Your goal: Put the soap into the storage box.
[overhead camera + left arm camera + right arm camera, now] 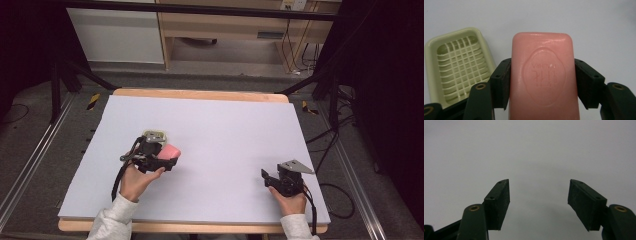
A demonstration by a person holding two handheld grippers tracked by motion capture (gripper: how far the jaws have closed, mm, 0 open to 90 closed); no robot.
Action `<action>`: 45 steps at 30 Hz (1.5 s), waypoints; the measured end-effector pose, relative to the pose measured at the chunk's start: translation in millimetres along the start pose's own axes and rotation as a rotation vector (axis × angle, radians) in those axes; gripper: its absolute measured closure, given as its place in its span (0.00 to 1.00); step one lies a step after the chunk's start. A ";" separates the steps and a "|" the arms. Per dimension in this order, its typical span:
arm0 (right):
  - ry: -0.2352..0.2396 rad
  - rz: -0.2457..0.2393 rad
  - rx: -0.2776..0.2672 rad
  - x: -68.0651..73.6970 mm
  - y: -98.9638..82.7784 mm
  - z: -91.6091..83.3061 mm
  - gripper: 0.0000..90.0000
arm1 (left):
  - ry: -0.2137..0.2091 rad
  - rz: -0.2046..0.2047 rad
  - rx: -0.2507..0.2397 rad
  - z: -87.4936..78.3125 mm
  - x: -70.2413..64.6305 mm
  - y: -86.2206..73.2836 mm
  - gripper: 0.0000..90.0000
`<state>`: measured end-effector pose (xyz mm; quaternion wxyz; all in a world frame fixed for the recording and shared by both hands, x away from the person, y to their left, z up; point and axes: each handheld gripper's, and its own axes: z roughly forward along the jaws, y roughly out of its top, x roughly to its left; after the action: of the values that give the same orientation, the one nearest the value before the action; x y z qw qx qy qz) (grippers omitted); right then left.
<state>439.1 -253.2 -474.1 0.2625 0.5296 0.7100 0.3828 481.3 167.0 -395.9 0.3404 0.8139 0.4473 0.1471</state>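
A pink bar of soap [544, 75] with an embossed stamp sits between the two black jaws of my left gripper [542, 72], which is shut on its long sides. In the high view the soap [171, 150] pokes out to the right of that gripper [167, 156], at the table's left middle. A pale green soap dish [459, 67] with a slotted grid floor lies just left of the soap; from above, the soap dish [155, 135] sits right behind the left hand. My right gripper [539, 195] is open over bare table, with nothing between its jaws, near the front right [267, 176].
A pale lilac sheet covers the table [220, 130], whose wooden edge shows at front and back. Cables trail from both grippers toward the person's sleeves. Black frame legs, floor rails and wooden furniture stand beyond the table.
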 end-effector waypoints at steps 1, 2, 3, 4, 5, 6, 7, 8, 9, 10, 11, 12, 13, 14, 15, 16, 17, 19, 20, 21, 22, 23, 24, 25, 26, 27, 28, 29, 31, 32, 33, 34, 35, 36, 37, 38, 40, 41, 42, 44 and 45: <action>0.000 0.000 0.000 -0.1 0.0 0.0 0.38 | 0.002 -0.004 -0.003 -1.3 1.9 0.1 0.41; 0.000 0.000 0.000 -0.1 0.0 0.0 0.38 | 0.002 -0.004 -0.003 -1.3 1.9 0.1 0.41; -0.001 -0.002 -0.001 -0.2 -0.2 0.3 0.38 | 0.005 -0.010 -0.007 -2.6 4.1 0.2 0.41; 0.000 0.003 0.001 0.1 -0.1 0.2 0.38 | 0.007 -0.013 -0.008 -3.2 5.4 0.3 0.41; 0.000 0.002 0.001 0.1 -0.1 0.2 0.38 | 0.009 -0.017 -0.011 -4.0 7.1 0.4 0.41; 0.000 0.001 0.000 0.0 -0.1 0.3 0.38 | 0.015 -0.025 -0.015 -5.3 10.5 0.7 0.41; 0.000 0.003 0.000 0.1 -0.1 0.2 0.38 | 0.015 -0.028 -0.016 -5.8 11.9 0.8 0.41; -0.002 -0.002 -0.001 -0.2 -0.2 0.3 0.38 | 0.016 -0.034 -0.019 -6.2 13.6 0.9 0.41; -0.002 -0.002 -0.001 -0.2 -0.2 0.3 0.38 | 0.016 -0.034 -0.019 -6.2 13.6 0.9 0.41; -0.003 0.000 -0.001 -0.3 -0.1 0.4 0.38 | 0.022 -0.042 -0.020 -7.0 17.6 1.3 0.41; -0.003 0.000 -0.002 -0.3 -0.1 0.4 0.38 | 0.024 -0.046 -0.020 -7.4 19.5 1.4 0.41; -0.003 0.000 -0.002 -0.3 -0.1 0.4 0.38 | 0.024 -0.046 -0.020 -7.4 19.5 1.4 0.41; -0.003 0.000 -0.002 -0.4 -0.1 0.3 0.38 | 0.027 -0.050 -0.021 -7.5 21.2 1.4 0.41; -0.002 -0.001 -0.002 -0.6 0.0 0.4 0.38 | 0.033 -0.057 -0.022 -7.9 24.3 1.3 0.41; -0.002 -0.001 -0.002 -0.6 0.0 0.4 0.38 | 0.033 -0.057 -0.022 -7.9 24.3 1.3 0.41; -0.002 -0.001 -0.003 -0.6 0.1 0.5 0.38 | 0.040 -0.065 -0.026 -7.8 27.0 1.5 0.41; -0.002 -0.001 -0.003 -0.6 0.1 0.5 0.38 | 0.040 -0.065 -0.026 -7.8 27.0 1.5 0.41; -0.002 0.000 -0.004 -0.2 0.3 0.4 0.38 | 0.045 -0.071 -0.026 -7.3 30.2 1.8 0.41; 0.003 0.007 -0.001 0.3 0.6 0.0 0.38 | 0.047 -0.073 -0.027 -6.9 31.1 2.0 0.41; 0.003 0.007 -0.001 0.3 0.6 0.0 0.38 | 0.047 -0.073 -0.027 -6.9 31.1 2.0 0.41; 0.004 0.008 -0.001 0.4 0.7 0.0 0.38 | 0.052 -0.073 -0.025 -6.6 32.2 2.3 0.41; 0.003 0.007 -0.001 0.4 0.8 0.1 0.38 | 0.055 -0.072 -0.025 -6.4 32.7 2.5 0.41; 0.003 0.007 -0.001 0.4 0.8 0.1 0.38 | 0.057 -0.069 -0.021 -6.3 33.6 2.7 0.41; 0.004 0.007 -0.001 0.4 0.8 0.2 0.38 | 0.059 -0.070 -0.021 -6.0 34.3 3.0 0.41; 0.003 0.007 -0.001 0.4 0.9 0.2 0.38 | 0.062 -0.071 -0.021 -5.8 35.7 3.3 0.41; 0.003 0.007 -0.002 0.3 1.0 0.2 0.38 | 0.065 -0.078 -0.025 -5.2 36.3 3.4 0.41; 0.003 0.006 -0.002 0.4 1.0 0.2 0.38 | 0.065 -0.075 -0.021 -5.4 37.3 3.6 0.41; 0.003 0.006 -0.002 0.4 1.0 0.2 0.38 | 0.065 -0.075 -0.021 -5.4 37.3 3.6 0.41; -0.002 -0.002 -0.005 0.1 0.9 1.0 0.38 | 0.072 -0.088 -0.026 -3.9 40.3 4.1 0.41; -0.002 -0.002 -0.005 0.1 0.9 1.0 0.38 | 0.072 -0.088 -0.026 -3.9 40.3 4.1 0.41; -0.001 -0.001 -0.004 0.5 1.1 1.1 0.38 | 0.073 -0.087 -0.021 -3.5 41.8 4.5 0.41; -0.001 0.000 -0.003 0.7 1.2 1.2 0.38 | 0.075 -0.091 -0.022 -2.8 43.1 5.0 0.41; -0.001 0.000 -0.003 0.7 1.2 1.2 0.38 | 0.075 -0.091 -0.022 -2.8 43.1 5.0 0.41; -0.001 -0.001 -0.002 0.8 1.2 1.4 0.38 | 0.078 -0.091 -0.020 -2.2 44.4 5.8 0.41; -0.003 -0.002 -0.002 0.8 1.1 1.6 0.38 | 0.077 -0.093 -0.021 -1.9 44.8 6.2 0.41; -0.003 -0.006 -0.002 0.6 1.1 1.8 0.38 | 0.077 -0.095 -0.022 -1.4 45.4 6.8 0.41; -0.002 -0.004 0.001 0.9 1.1 1.9 0.38 | 0.078 -0.096 -0.023 -0.9 45.9 7.2 0.41; 0.001 0.000 0.003 1.3 1.2 1.7 0.38 | 0.076 -0.103 -0.026 -0.1 46.5 7.6 0.41; -0.001 -0.001 0.003 1.7 1.3 1.6 0.38 | 0.079 -0.104 -0.023 0.7 48.2 8.1 0.41; -0.001 -0.004 0.001 1.3 1.3 1.5 0.38 | 0.082 -0.109 -0.023 1.4 50.3 8.4 0.41; -0.001 -0.004 0.001 1.3 1.3 1.5 0.38 | 0.082 -0.109 -0.023 1.4 50.3 8.4 0.41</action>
<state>440.6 -251.4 -473.9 0.2634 0.5287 0.7110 0.3816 515.4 205.0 -394.5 0.3385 0.7778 0.5026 0.1667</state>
